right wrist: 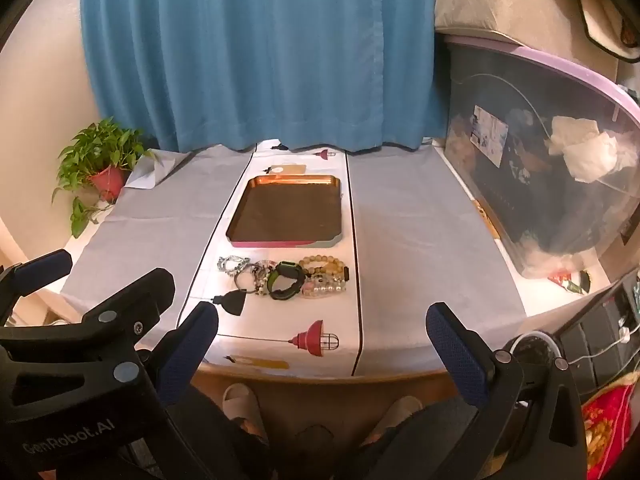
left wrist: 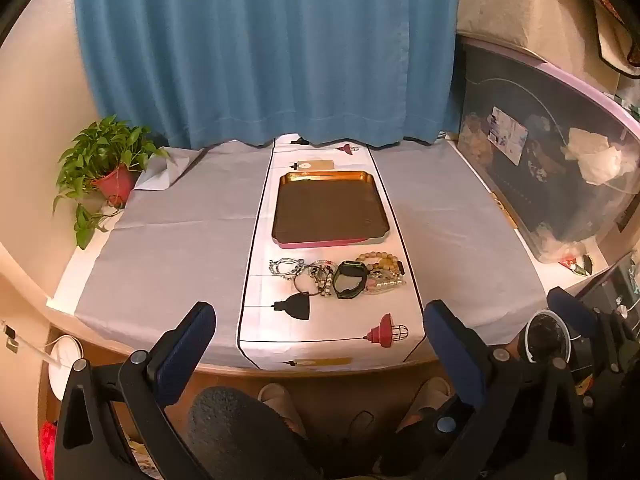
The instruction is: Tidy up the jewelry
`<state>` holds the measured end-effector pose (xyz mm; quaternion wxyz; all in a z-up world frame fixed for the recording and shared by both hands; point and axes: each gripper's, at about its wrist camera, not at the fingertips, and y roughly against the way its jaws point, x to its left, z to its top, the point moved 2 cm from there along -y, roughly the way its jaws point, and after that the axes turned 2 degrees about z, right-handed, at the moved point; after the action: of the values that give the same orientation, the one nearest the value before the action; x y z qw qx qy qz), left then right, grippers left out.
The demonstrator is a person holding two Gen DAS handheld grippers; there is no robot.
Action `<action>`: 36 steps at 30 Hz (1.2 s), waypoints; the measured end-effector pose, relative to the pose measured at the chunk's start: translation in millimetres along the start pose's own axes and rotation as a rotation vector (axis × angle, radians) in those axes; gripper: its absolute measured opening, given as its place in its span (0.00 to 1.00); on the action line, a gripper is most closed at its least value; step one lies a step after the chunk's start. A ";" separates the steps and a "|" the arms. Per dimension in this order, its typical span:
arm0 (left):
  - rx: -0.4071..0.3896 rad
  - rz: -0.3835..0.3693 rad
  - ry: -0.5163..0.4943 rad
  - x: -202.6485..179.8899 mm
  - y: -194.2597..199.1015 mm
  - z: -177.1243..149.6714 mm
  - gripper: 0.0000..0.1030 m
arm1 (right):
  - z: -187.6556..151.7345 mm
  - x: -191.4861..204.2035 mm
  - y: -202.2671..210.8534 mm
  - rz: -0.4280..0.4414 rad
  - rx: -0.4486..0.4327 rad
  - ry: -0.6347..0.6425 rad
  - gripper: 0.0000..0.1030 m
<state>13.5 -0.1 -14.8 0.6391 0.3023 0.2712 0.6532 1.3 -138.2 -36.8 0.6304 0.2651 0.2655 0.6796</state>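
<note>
Both claws hang short of the desk's (left wrist: 176, 240) near edge, tilted downward, with nothing between their fingers. The left claw (left wrist: 320, 340) stands spread as wide as it goes, its blue pads far apart and holding nothing. The right claw (right wrist: 322, 344) is equally wide and empty.

Ahead of both claws, on the white runner (left wrist: 332, 328) printed with lamps, the jewelry lies in a tight cluster: silvery bracelets (left wrist: 286, 268) on the left side, a dark watch with a green-edged band (left wrist: 350, 280) in the middle, and tan and pearl bead bracelets (left wrist: 384, 270) on the right, touching and overlapping. From the right claw the cluster sits ahead and somewhat left (right wrist: 284, 276).

Just beyond the cluster lies a brown tray (left wrist: 280, 216) with a golden far rim and pink near edge. Far ahead-left stands a potted plant (left wrist: 108, 168); a blue curtain (left wrist: 264, 52) hangs behind.
</note>
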 end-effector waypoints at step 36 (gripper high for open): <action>0.015 0.020 -0.009 4.3 -11.7 -8.9 1.00 | -6.7 -3.1 -11.7 0.044 0.032 -0.046 1.00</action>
<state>14.7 4.9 -29.2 0.6315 0.3125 0.2703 0.6561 5.2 -140.7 -49.8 0.6169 0.2965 0.2556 0.6828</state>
